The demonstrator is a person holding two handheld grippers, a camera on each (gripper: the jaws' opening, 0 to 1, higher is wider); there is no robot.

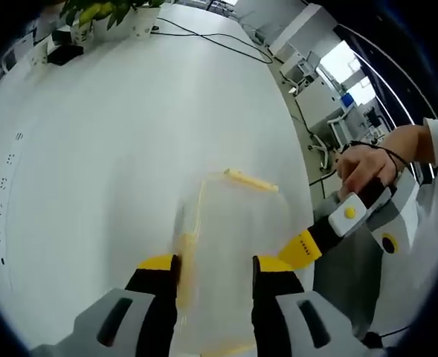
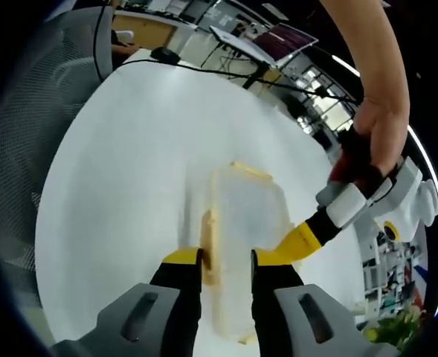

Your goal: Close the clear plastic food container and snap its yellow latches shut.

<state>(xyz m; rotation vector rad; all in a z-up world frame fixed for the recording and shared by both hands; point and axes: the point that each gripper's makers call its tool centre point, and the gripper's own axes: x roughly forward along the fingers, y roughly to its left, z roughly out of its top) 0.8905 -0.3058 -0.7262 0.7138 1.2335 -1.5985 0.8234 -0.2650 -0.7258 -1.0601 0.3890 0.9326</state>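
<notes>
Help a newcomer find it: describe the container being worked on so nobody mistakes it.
Start at the big white table. Near its edge, between the two grippers, sits a clear plastic food container. Its yellow latches set it apart from the potted plants at the far end.

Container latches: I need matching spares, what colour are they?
Yellow latches, clearest in the right gripper view.

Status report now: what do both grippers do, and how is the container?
Left gripper and right gripper each straddle the clear container on the white table. Yellow latch at right's jaws. Lid looks down; latching unclear. Nothing blocking.
</notes>
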